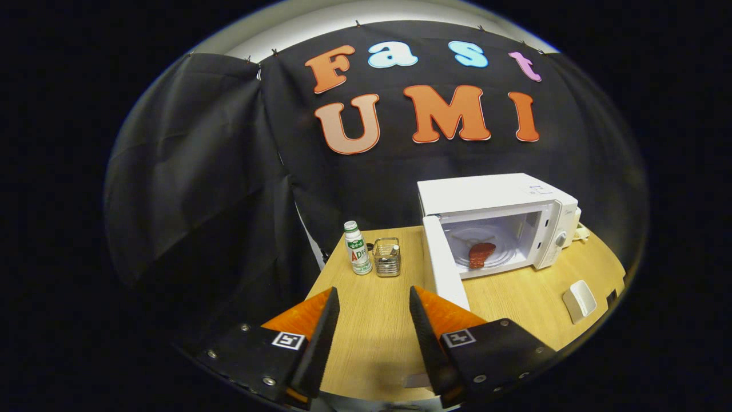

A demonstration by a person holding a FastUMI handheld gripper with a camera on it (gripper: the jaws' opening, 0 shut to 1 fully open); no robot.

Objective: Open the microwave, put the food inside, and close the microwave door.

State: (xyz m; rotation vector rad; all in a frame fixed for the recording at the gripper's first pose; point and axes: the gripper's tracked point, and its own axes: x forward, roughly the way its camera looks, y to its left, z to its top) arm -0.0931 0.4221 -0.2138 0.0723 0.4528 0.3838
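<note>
A white microwave (497,197) stands on the wooden table (372,320), beyond my fingers and to their right. Its door (443,263) is swung wide open toward me, edge-on. A reddish-brown piece of food (481,254) lies on the glass turntable inside the cavity. My gripper (374,300) hovers over the near part of the table, open, with nothing between its black and orange fingers. The right finger's tip sits just short of the open door's lower edge.
A white bottle with a green label (357,248) and a small wire basket (387,257) stand left of the microwave. A small white dish (579,301) lies near the table's right edge. Black cloth walls close off the back and left.
</note>
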